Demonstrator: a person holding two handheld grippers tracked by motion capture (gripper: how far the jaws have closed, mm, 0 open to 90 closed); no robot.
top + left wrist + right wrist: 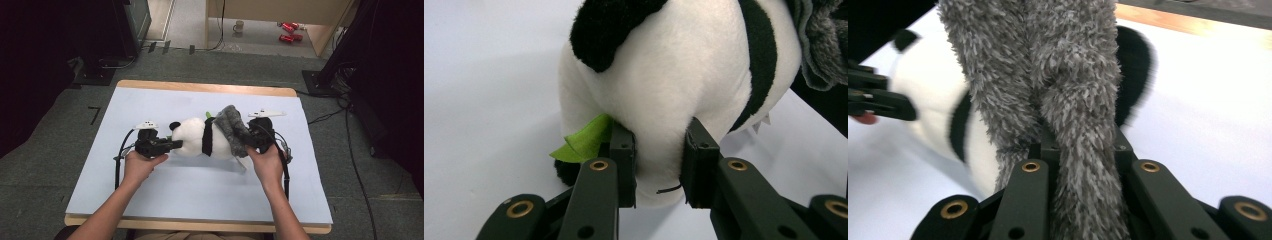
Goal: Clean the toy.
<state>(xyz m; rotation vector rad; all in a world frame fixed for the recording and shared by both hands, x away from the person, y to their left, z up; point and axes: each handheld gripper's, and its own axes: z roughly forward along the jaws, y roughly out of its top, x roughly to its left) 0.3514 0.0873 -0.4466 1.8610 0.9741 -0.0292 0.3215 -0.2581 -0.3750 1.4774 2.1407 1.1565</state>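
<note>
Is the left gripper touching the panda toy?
Touching. In the left gripper view, the left gripper presses both jaws into the panda toy's white plush.

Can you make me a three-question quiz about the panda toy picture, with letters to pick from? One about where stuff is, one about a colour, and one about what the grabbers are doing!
1. Where does the plush panda lie?
A. on the pale blue table cover
B. on the floor
C. in a box

2. What colour is the fuzzy cloth?
A. red
B. grey
C. yellow

3. What is the left gripper doing?
A. hanging open in the air
B. squeezing the panda's white fur
C. holding a cup

Answers:
1 A, the high view shows it lying there between both hands.
2 B, its fluffy pile is grey in the right gripper view.
3 B, both jaws press into the white plush.
</note>
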